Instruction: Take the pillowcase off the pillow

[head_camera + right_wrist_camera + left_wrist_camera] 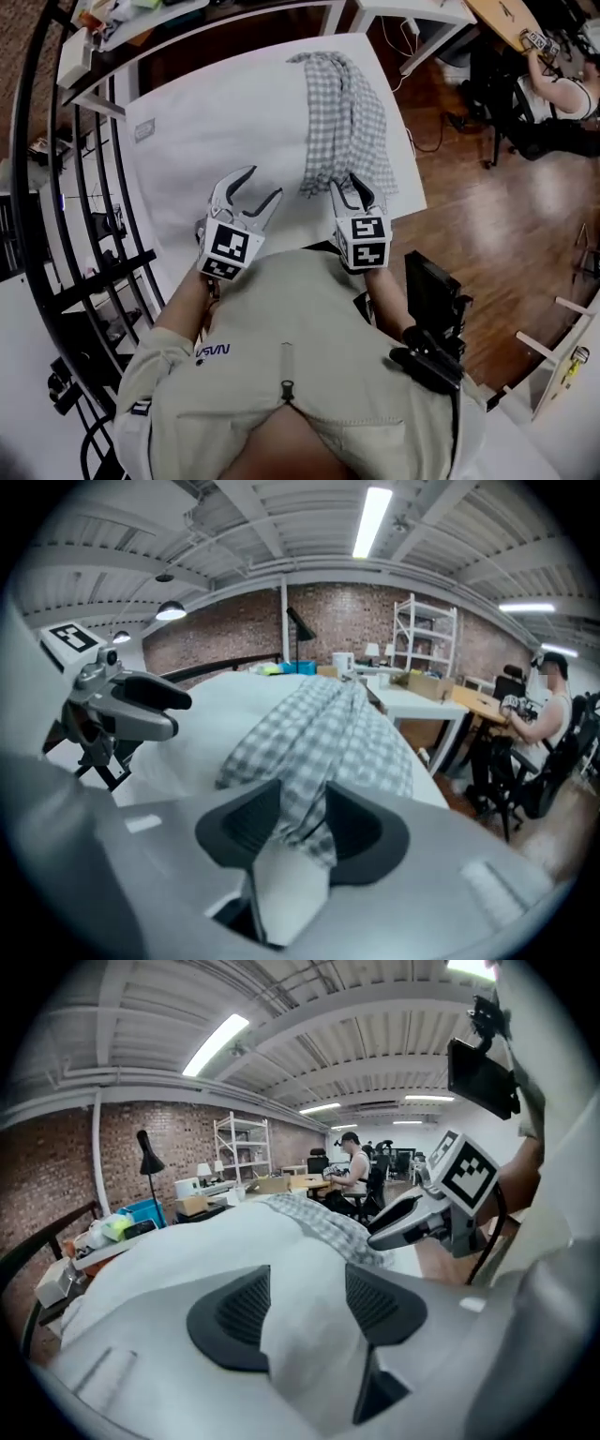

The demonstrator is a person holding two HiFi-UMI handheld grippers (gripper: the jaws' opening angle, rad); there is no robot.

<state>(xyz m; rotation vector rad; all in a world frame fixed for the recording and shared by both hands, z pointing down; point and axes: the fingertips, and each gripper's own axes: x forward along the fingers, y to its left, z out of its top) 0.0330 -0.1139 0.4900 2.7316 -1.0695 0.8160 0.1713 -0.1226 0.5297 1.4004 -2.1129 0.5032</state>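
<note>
A big white pillow (pixel 225 131) lies bare on the table. The grey-and-white checked pillowcase (pixel 349 117) is bunched in a strip along its right side. My left gripper (pixel 265 183) hovers at the pillow's near edge, jaws spread wide; in the left gripper view only white pillow fabric (pixel 309 1335) shows between the pads, which do not press on it. My right gripper (pixel 347 181) is at the near end of the pillowcase. In the right gripper view the checked cloth's (pixel 328 724) edge hangs loosely between the parted pads (pixel 251 825).
A black metal rack (pixel 84 234) runs along the left. Cluttered desks (pixel 141 19) stand beyond the pillow. A person sits at a desk at the far right (pixel 553 94). Wooden floor (pixel 487 225) lies to the right of the table's edge (pixel 412 159).
</note>
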